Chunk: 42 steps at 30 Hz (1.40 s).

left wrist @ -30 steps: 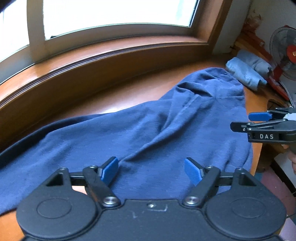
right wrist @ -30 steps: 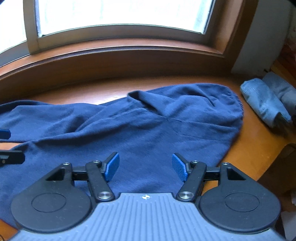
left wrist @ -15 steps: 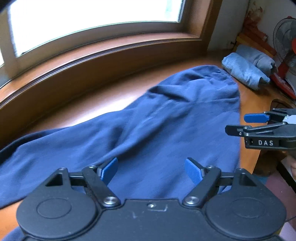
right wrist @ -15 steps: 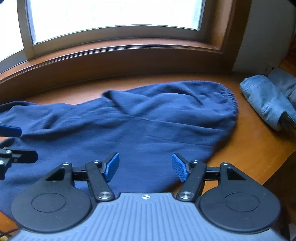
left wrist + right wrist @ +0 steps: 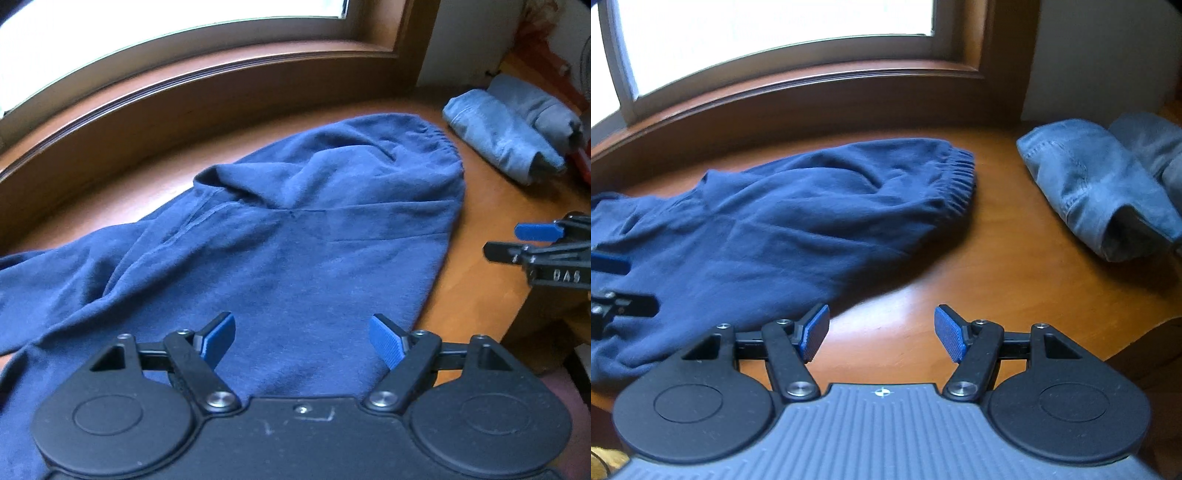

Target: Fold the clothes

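Observation:
A dark blue pair of sweatpants (image 5: 303, 251) lies spread on the wooden table (image 5: 476, 273), its elastic waistband (image 5: 956, 177) toward the right. My left gripper (image 5: 301, 334) hovers open over the cloth near its front edge, with nothing between its blue pads. My right gripper (image 5: 881, 332) is open above bare wood just right of the garment's edge, empty. In the left wrist view the right gripper (image 5: 524, 240) shows at the right edge. In the right wrist view the left gripper (image 5: 613, 280) pokes in at the left, over the cloth.
Folded pale blue and grey clothes (image 5: 1104, 188) lie at the table's back right. A wooden window sill (image 5: 798, 96) curves along the back, with a white wall (image 5: 1100, 55) to its right. The table's front right edge (image 5: 1145, 325) drops off close to my right gripper.
Both grippers have swept to the right along the garment. The right one now hangs past the cloth's edge over bare wood. Both stay open; the waistband and folded clothes look nearer.

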Motion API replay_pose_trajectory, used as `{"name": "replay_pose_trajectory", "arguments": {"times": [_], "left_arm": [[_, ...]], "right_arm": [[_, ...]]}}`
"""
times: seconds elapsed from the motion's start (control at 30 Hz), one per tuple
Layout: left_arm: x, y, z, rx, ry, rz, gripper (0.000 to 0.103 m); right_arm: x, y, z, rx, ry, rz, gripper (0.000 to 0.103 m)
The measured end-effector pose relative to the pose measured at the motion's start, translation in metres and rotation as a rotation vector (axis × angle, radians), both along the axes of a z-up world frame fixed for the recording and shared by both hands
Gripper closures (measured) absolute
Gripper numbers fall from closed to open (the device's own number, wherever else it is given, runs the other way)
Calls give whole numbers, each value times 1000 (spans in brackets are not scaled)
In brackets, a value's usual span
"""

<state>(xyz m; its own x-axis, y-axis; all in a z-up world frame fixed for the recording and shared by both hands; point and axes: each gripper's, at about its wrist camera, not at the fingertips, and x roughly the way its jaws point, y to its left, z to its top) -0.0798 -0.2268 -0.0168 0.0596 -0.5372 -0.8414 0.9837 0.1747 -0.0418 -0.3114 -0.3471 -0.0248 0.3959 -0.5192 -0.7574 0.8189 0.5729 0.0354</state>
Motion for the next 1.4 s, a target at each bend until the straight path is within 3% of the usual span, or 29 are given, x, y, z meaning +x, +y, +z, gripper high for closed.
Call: {"name": "replay_pose_trajectory", "arguments": {"times": [0.17,0.27,0.47,0.67,0.8,0.93,1.03,1.17,1.27,1.4], "left_arm": [[-9,-9,-5,-23,1,-78,25],[-22,-14,-8,-11,1,-151,25],[-41,-30,1,-49,-91,-206,25],[8,-44,11,9,-214,57,25],[44,-65,24,19,-325,123,23],[91,-76,9,126,-396,201,23],[129,-65,-1,190,-378,289,23],[171,-44,-9,216,-225,447,23],[172,-43,-23,243,-169,451,23],[167,-53,-35,238,-208,445,11]], "right_arm": [[-15,-21,-13,7,-13,-64,37],[-24,-33,-17,21,-31,-40,37],[-23,-90,-12,57,-143,18,37],[1,-163,-8,33,-153,118,37],[18,-210,-10,42,-166,149,37],[40,-231,-14,69,-124,212,37],[50,-229,-15,36,-81,260,37],[52,-225,-14,29,-77,261,36],[55,-224,-19,36,-65,238,35],[63,-219,-20,28,-23,231,32]]}}
